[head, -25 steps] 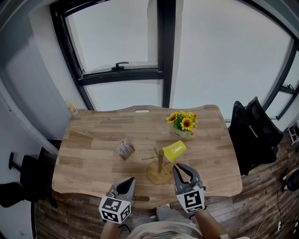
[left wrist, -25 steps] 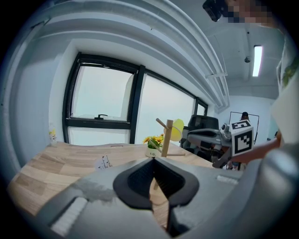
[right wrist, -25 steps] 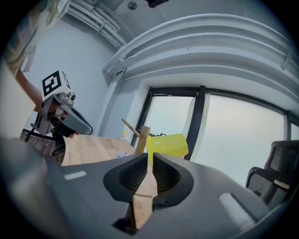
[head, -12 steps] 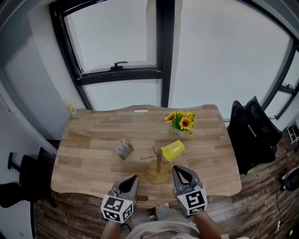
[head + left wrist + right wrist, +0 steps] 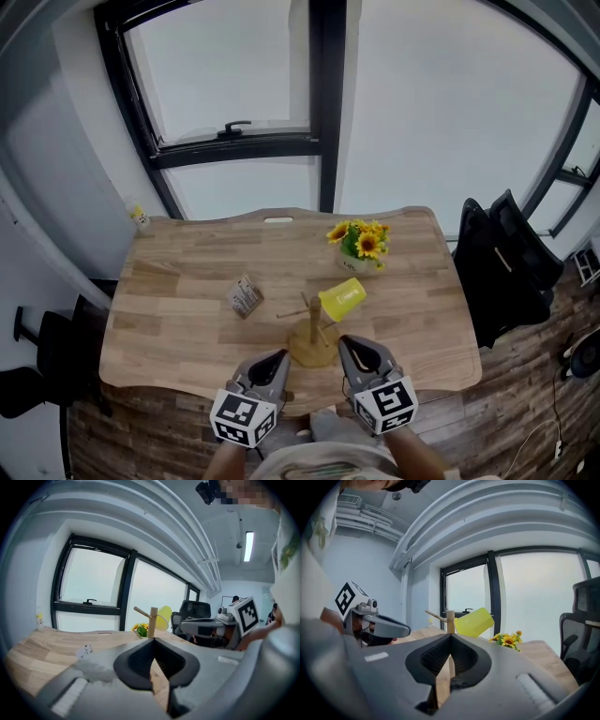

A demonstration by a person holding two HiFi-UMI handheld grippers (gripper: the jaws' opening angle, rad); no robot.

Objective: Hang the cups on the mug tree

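On the light wooden table, the yellow plastic cup hung on a peg of the wooden mug tree. No other cups showed, so the task looked done. Left gripper and right gripper were both clenched and empty, near the table's front edge.

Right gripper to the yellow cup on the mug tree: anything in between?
Nothing visible. Only table surface lies between the right gripper and the yellow cup, which already hangs on the mug tree.
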